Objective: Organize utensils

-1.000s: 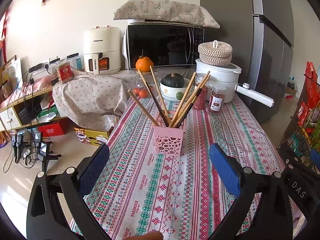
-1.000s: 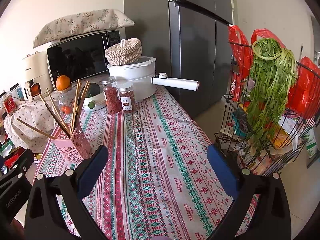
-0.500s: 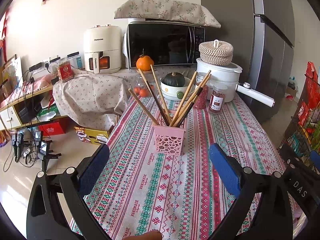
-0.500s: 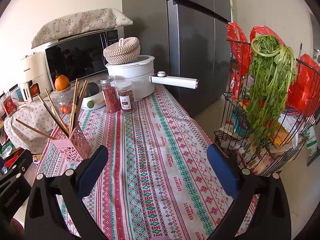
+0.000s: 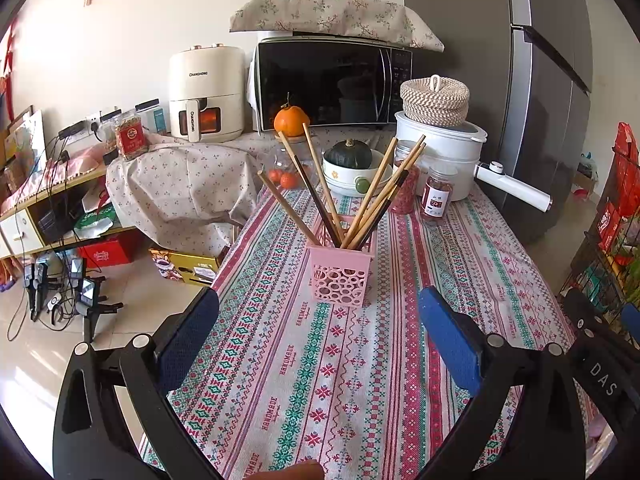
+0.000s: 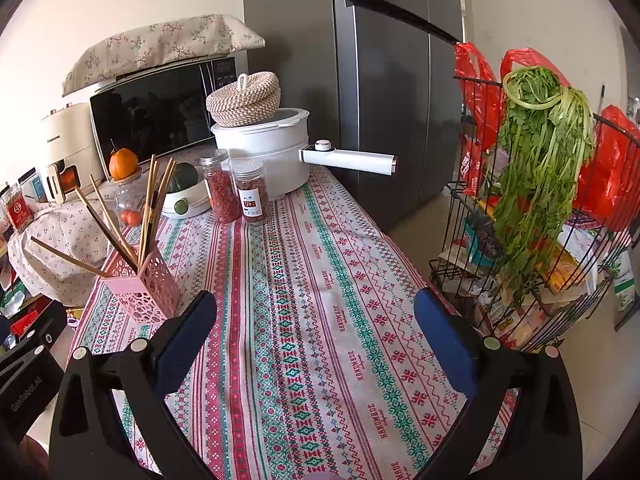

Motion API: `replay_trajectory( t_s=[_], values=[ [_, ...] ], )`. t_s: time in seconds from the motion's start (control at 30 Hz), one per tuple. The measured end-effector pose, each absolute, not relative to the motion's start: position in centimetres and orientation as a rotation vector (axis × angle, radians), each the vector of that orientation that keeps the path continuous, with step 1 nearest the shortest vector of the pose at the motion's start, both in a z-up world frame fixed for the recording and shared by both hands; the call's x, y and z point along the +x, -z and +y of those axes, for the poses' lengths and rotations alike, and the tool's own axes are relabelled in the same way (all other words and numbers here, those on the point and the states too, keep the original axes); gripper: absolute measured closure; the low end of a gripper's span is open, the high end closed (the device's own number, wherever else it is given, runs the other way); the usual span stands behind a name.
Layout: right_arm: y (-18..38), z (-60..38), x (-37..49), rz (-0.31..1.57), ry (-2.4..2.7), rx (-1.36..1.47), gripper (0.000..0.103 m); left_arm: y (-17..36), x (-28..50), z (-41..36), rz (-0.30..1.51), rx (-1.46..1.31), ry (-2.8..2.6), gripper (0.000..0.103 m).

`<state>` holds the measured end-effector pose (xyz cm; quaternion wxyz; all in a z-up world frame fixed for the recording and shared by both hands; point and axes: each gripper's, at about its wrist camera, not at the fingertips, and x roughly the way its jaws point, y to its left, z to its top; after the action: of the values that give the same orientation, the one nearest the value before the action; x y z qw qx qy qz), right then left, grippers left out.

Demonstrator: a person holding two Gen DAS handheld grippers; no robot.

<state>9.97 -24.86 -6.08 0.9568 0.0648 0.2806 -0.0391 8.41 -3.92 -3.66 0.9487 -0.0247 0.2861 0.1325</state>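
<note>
Left wrist view: the left claw hangs wide open and empty, with the chopsticks standing splayed in the pink holder on the tabletop.

Right wrist view: the right claw gapes empty; no loose utensils show, so the sorting looks essentially finished.

Black frames, blue-padded fingers, silver screws, possibly skin

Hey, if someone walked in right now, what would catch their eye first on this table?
Probably the pink holder mid-table on the striped tablecloth, with chopsticks fanning out of it. Behind it stand the white pot with its woven lid, and leafy greens hang over the wire basket off the table's right edge.
</note>
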Motion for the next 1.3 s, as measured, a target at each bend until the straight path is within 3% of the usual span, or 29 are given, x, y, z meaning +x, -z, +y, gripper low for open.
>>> replay_trajectory(
  t_s=[1.3],
  values=[
    [6.62,-25.04,10.27,0.591,0.079,0.133,0.007,4.07,8.25,-3.61,0.597,-0.053,-0.269,0.007]
  ],
)
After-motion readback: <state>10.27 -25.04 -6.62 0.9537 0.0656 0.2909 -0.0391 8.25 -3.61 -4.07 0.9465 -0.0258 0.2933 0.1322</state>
